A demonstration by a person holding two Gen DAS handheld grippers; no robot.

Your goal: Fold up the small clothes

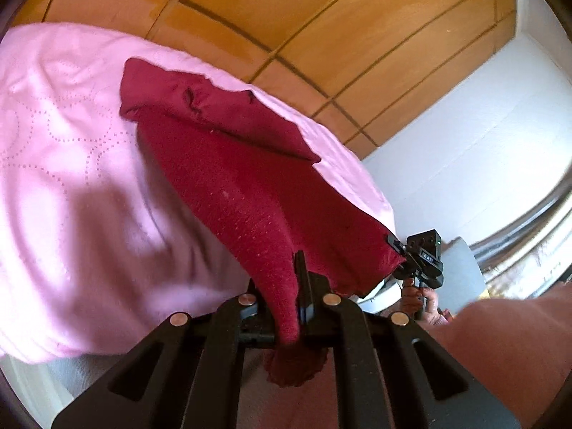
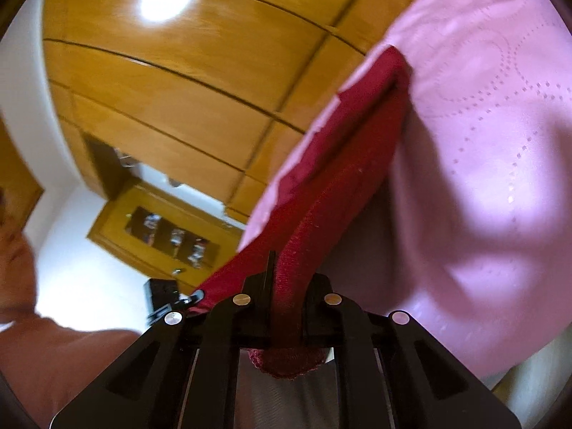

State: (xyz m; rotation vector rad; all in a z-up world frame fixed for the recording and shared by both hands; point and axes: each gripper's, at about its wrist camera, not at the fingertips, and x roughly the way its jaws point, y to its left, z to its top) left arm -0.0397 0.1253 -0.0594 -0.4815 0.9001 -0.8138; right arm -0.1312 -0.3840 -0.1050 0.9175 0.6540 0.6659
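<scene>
Cloth (image 1: 250,193), dark red, is pinched at one near corner in your left gripper (image 1: 298,286) and at the other in your right gripper (image 2: 271,286), both clamped tight on the fabric. It runs forward from the jaws, far end lying on the pink bed (image 1: 71,143) ahead. You look to be at the lifting stage of a fold. Next, carry both corners forward together, level, over the far edge. Both grippers tilt slightly downward, side by side, near edge strung between them.

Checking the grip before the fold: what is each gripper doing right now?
Left gripper: closed on a corner of the dark red knitted garment.
Right gripper: closed on another corner of it.
</scene>
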